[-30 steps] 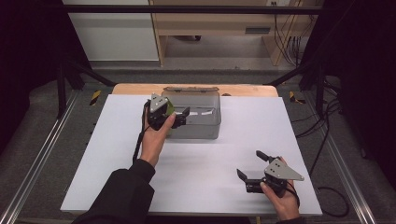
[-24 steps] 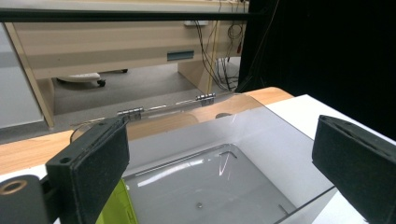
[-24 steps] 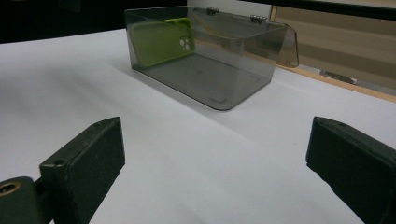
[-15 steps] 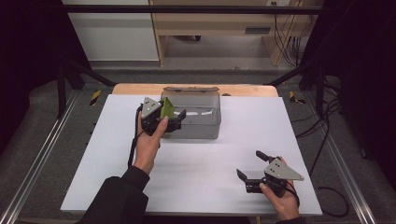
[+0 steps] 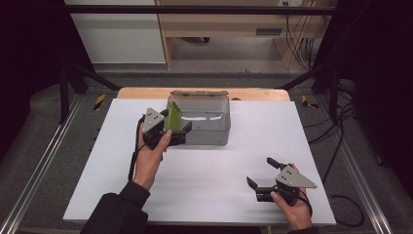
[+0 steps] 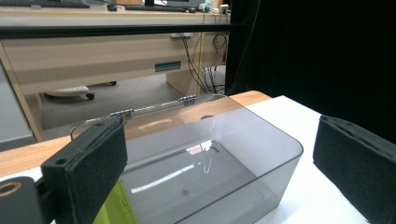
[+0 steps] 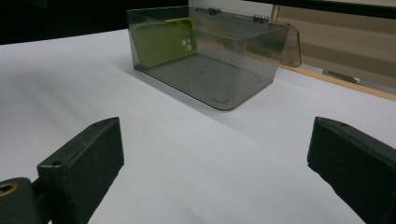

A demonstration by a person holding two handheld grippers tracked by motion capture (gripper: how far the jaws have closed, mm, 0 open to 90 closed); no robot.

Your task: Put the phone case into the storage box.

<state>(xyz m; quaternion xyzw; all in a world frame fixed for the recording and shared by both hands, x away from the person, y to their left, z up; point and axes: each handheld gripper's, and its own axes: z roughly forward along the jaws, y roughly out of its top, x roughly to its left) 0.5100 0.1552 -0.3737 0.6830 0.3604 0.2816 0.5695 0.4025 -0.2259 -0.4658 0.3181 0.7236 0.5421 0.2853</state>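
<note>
A lime-green phone case stands tilted inside a smoky clear plastic box, leaning on the box's left end wall. Through the wall its camera cut-out shows on the case in the box. My left gripper is at the box's left front corner with its jaws open and nothing between them. From the left gripper, the case's green edge lies low behind the box wall. Near the table's front right, my right gripper is open and empty, and the right gripper faces the box.
The box's hinged lid hangs open at the back, over the wooden table edge. A white mat covers the table. Metal rails run along both sides, and cables trail at the right.
My left gripper carried the green case over the box's left end, let it go inside and drew back a little with its jaws open. The right gripper has not moved.
</note>
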